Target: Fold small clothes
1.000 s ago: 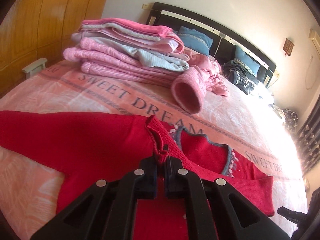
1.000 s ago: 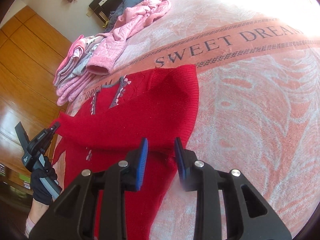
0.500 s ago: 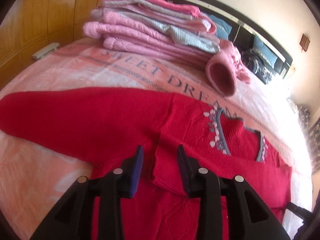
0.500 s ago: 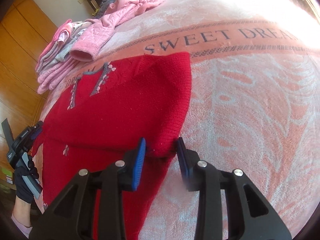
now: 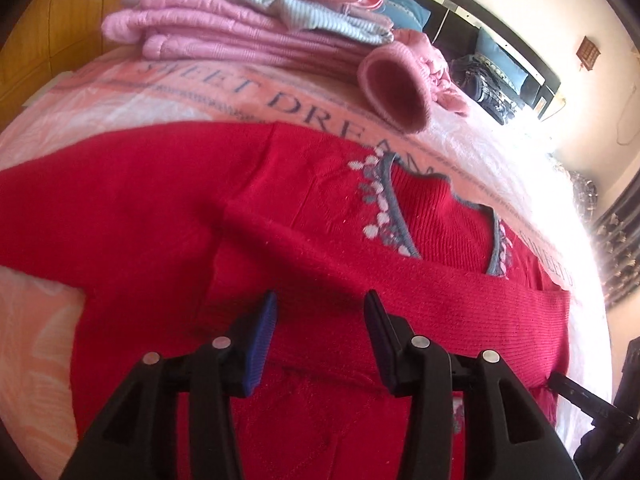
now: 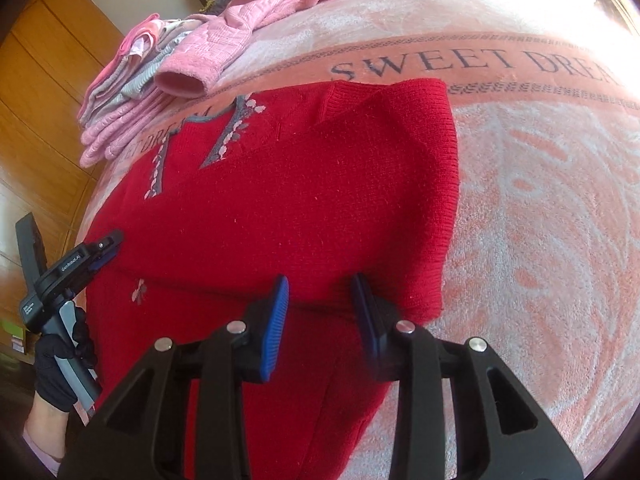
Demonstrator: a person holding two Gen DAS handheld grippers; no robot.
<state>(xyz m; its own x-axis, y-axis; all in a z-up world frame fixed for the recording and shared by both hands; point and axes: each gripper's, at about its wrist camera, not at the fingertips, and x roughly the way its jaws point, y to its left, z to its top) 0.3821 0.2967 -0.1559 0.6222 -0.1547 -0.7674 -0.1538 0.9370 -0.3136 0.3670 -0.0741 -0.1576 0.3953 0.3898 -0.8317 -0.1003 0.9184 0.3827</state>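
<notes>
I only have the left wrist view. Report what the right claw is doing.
Observer: The right claw is open, poised over the red knitted sweater at the near edge of its folded-over sleeve.
Operator: Say which end of that sleeve.
Observer: The end with the ribbed cuff, which lies just to the claw's right.
Operator: State whether it has fabric.
Observer: Nothing is pinched. The sleeve's edge shows in the gap, but I cannot tell whether the fingers touch it.
Operator: Describe my left claw from there.
Observer: The left claw sits at the sweater's opposite side, its handle held by a black-gloved hand.
</notes>
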